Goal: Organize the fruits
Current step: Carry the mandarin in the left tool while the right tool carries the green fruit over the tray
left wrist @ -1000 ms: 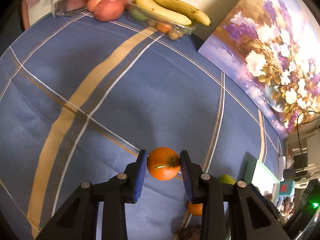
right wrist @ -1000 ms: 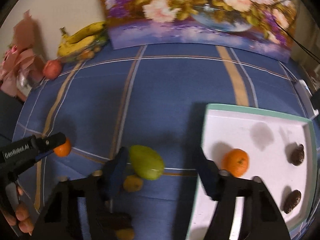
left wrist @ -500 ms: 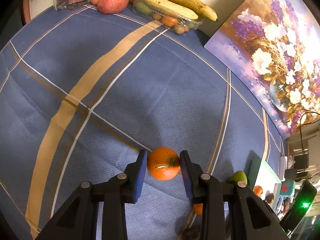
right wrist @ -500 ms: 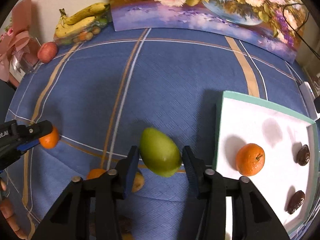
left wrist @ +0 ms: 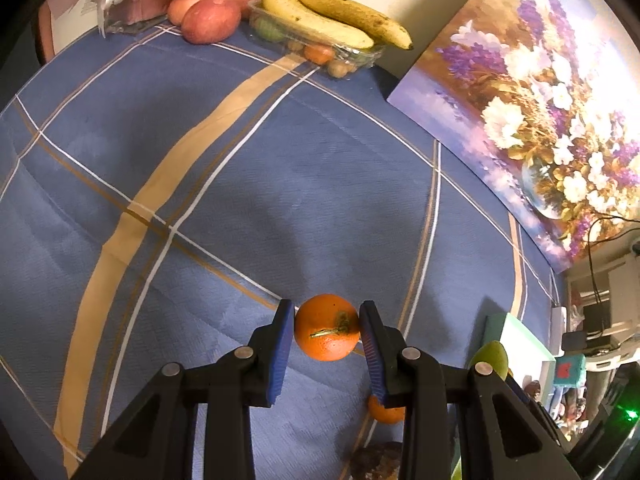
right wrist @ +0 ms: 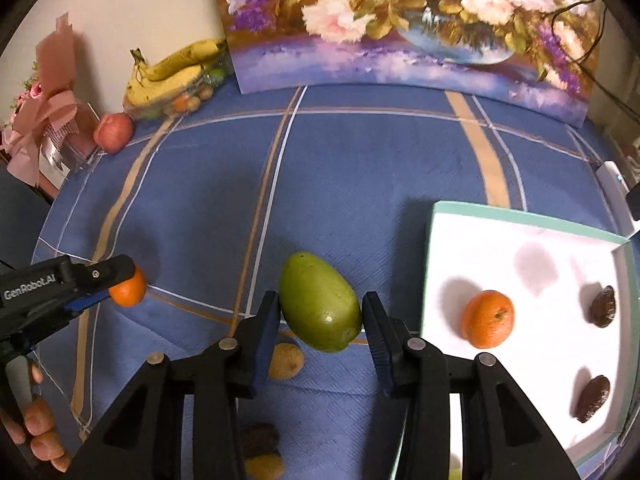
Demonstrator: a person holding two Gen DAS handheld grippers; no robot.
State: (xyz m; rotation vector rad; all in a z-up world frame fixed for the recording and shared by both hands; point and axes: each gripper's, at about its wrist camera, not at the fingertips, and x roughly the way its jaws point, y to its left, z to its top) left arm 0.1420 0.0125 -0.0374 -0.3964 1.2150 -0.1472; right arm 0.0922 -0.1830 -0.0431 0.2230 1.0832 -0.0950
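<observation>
Right wrist view: a second ago the right gripper (right wrist: 320,316) stood wide around the green mango (right wrist: 320,306) lying on the blue tablecloth (right wrist: 360,168); its jaws have just been closing and now clamp the mango, lifted, just left of the white tray (right wrist: 532,240). Left gripper (left wrist: 326,330) stays clamped on an orange (left wrist: 327,327).

Green mango (right wrist: 319,301) (blue plaid cloth (right wrist: 360,184))

A stemmed orange (left wrist: 327,328) hung clamped above the blue cloth. A green mango (right wrist: 319,307) was held tilted beside the white tray (right wrist: 528,220), which held another orange (right wrist: 488,319).
</observation>
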